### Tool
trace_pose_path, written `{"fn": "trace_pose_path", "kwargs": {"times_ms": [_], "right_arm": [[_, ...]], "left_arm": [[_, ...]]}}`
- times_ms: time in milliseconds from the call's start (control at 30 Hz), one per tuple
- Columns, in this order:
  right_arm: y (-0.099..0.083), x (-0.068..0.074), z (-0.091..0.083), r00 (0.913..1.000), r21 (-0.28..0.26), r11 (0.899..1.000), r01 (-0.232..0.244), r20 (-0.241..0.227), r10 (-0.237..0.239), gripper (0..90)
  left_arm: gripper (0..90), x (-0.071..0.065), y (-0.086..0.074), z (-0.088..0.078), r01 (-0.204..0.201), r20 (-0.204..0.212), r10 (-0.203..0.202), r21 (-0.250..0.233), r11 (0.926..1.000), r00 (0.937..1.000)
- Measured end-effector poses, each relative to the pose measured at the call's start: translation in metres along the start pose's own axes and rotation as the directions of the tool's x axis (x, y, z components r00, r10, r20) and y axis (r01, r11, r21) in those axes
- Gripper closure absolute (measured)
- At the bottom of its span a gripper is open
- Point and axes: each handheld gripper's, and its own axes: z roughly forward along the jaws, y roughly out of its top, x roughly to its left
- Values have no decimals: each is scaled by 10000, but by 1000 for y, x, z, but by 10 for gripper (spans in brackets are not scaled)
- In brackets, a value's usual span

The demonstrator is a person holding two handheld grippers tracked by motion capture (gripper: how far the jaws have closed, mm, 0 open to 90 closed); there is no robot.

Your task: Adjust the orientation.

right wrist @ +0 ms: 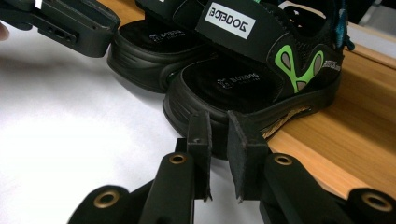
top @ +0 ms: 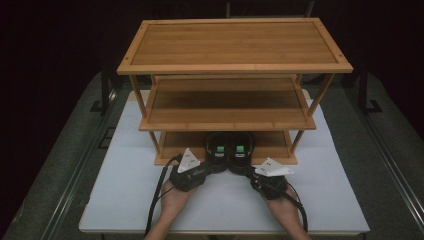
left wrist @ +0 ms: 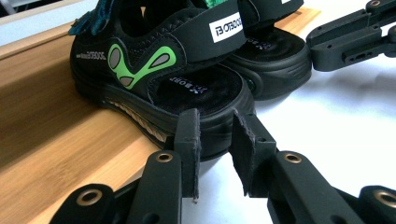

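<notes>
Two black sandals with green markings stand side by side on the bottom shelf (top: pixel 175 142) of a wooden rack, toes overhanging its front edge towards me. My left gripper (top: pixel 218 162) (left wrist: pixel 215 140) sits at the toe of the left sandal (top: pixel 217 148) (left wrist: pixel 187 79), jaws a narrow gap apart with nothing between them. My right gripper (top: pixel 240 164) (right wrist: pixel 217 135) sits the same way at the toe of the right sandal (top: pixel 240 148) (right wrist: pixel 243 79). Each gripper view also shows the other sandal (left wrist: pixel 275 51) (right wrist: pixel 149 51) and the other gripper (left wrist: pixel 345 42) (right wrist: pixel 70 23).
The three-tier wooden rack (top: pixel 235 67) stands at the back of a white table top (top: pixel 125 190); its upper two shelves are bare. Dark floor and metal rails lie on both sides of the table. Bare white surface stretches left and right of my hands.
</notes>
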Motion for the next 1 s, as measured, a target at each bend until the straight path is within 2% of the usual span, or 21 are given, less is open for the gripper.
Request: {"fn": "trace_pose_path", "kwargs": {"times_ms": [100,367,733,1000], "right_arm": [[1,-1,3,9999,-32,10000,-31,140,31,784],[3,-4,12,9993,-99,9999,-109,359,113,784],[7,-9,22,9973,-67,9999,-119,725,124,782],[9,-12,27,9957,-35,9998,-171,912,173,777]], "left_arm": [[718,1,0,2,59,-29,-59,-25,10000,10000],[722,3,6,11,-206,-727,215,129,9997,9971],[722,8,11,22,-70,-982,79,103,9999,9951],[716,10,11,26,-26,-977,32,60,10000,9952]]}}
